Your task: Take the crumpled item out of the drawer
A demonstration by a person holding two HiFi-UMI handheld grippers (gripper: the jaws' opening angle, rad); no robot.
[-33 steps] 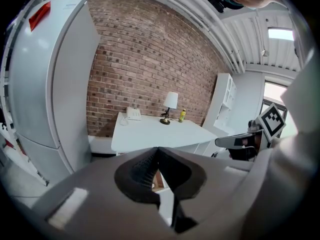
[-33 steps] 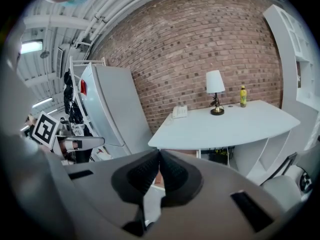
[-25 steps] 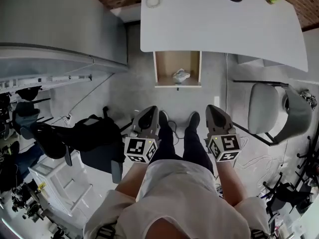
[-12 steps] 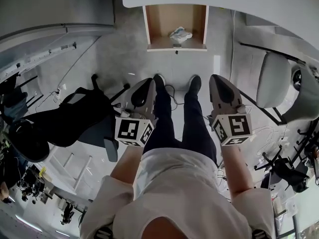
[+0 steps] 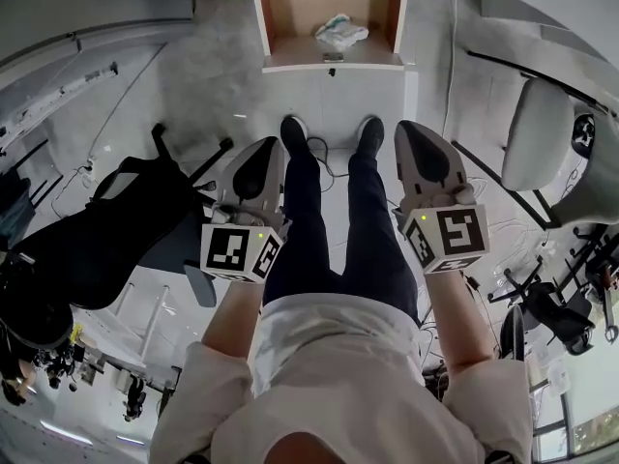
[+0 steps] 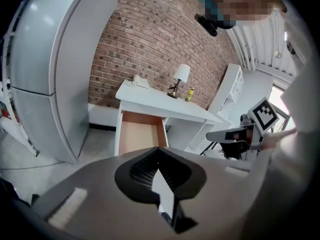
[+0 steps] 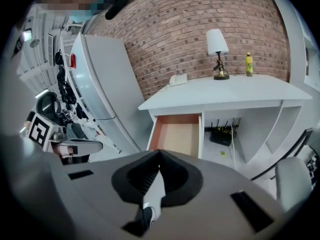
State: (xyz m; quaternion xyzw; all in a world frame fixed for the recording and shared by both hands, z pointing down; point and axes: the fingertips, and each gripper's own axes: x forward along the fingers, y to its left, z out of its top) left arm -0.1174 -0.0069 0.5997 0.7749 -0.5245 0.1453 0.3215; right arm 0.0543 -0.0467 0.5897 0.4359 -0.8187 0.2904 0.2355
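Note:
The wooden drawer (image 5: 329, 54) stands pulled open from the white desk, at the top of the head view. A pale crumpled item (image 5: 340, 30) lies inside it near the front. Both grippers are held low over the person's legs, well short of the drawer. My left gripper (image 5: 268, 144) and right gripper (image 5: 410, 127) point toward it, both shut with nothing between the jaws. In the left gripper view the shut left gripper (image 6: 159, 151) hides the front of the drawer (image 6: 140, 134). The right gripper view shows the same: right gripper (image 7: 159, 152) below the drawer (image 7: 178, 136). Neither gripper view shows the item.
On the desk (image 7: 225, 91) stand a lamp (image 7: 216, 46), a yellow bottle (image 7: 248, 64) and a phone (image 7: 177, 79). A grey refrigerator (image 6: 45, 69) is left of the desk. A white chair (image 5: 546, 148) stands right, a black chair (image 5: 116, 230) left. A router (image 7: 224, 135) sits under the desk.
The drawer has slid to the top edge of the head view as the person came closer and looked further down. Both grippers stay shut and keep their place by the legs.

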